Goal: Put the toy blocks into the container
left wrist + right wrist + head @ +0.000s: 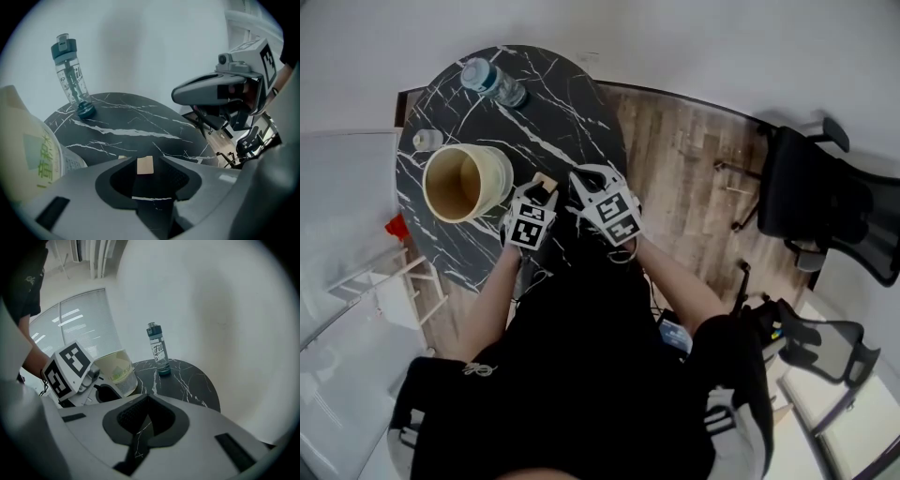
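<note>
A small tan wooden block [145, 165] lies on the black marble table [572, 103], just right of the cream bucket container [464, 183]. My left gripper [542, 191] is open, and the block [546, 180] sits between its jaw tips with a gap on the right side. A sliver of a second tan block [123, 157] shows just left of the jaws. My right gripper [580, 179] hovers beside the left one near the table's front edge, its jaws shut with nothing in them. In the left gripper view the container [28, 154] fills the left side.
A clear water bottle [492, 82] stands at the table's far side, with a small white object [428, 140] behind the container. Black office chairs [825, 202] stand on the wood floor to the right. The table's rim runs close under both grippers.
</note>
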`<state>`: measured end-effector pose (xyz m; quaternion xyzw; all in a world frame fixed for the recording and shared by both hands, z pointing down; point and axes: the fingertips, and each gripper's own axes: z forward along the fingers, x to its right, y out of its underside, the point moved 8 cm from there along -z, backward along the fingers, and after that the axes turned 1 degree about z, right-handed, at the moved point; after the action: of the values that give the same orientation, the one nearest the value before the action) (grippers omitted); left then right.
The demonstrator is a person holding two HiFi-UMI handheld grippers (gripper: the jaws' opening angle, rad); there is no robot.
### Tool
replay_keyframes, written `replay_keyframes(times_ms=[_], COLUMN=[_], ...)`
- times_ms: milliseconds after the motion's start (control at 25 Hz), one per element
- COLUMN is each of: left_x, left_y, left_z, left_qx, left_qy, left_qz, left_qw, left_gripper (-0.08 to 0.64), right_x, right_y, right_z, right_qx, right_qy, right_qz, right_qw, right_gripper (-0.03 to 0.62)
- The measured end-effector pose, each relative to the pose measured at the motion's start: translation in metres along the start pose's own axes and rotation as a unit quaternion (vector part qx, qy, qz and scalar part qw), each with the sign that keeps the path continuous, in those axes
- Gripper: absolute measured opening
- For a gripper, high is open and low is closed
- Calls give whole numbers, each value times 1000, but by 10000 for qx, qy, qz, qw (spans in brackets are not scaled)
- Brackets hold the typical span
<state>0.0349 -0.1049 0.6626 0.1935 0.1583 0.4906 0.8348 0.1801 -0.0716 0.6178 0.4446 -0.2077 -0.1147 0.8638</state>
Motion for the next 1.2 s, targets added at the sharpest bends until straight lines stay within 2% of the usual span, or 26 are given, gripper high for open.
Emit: replay_keyframes(times_ms=[320, 440, 680, 920, 1200], left_x=[5, 4, 3, 0, -2], left_y=[6, 9, 7, 6, 5], left_z=[23, 28, 24, 6, -31], left_qx=[-295, -359, -392, -67, 589], left_qy=[-148, -236, -241, -168, -123], left_qz=[299, 207, 298, -168, -615], left_qw=[9990, 9989, 9985, 9997, 9963], left_gripper=[127, 127, 81, 64, 63], right_x=[11, 13, 14, 0, -26], right_y=[9, 11, 11, 6, -6], right_z=[-12, -17, -23, -18, -10], right_qx=[-68, -85, -46, -29, 39], right_qy=[91, 120, 163, 57, -78], right_qz=[56, 72, 73, -36, -224], right_qw=[9999, 9999, 9998, 10000, 9997], right_gripper=[-3, -3, -3, -3, -3])
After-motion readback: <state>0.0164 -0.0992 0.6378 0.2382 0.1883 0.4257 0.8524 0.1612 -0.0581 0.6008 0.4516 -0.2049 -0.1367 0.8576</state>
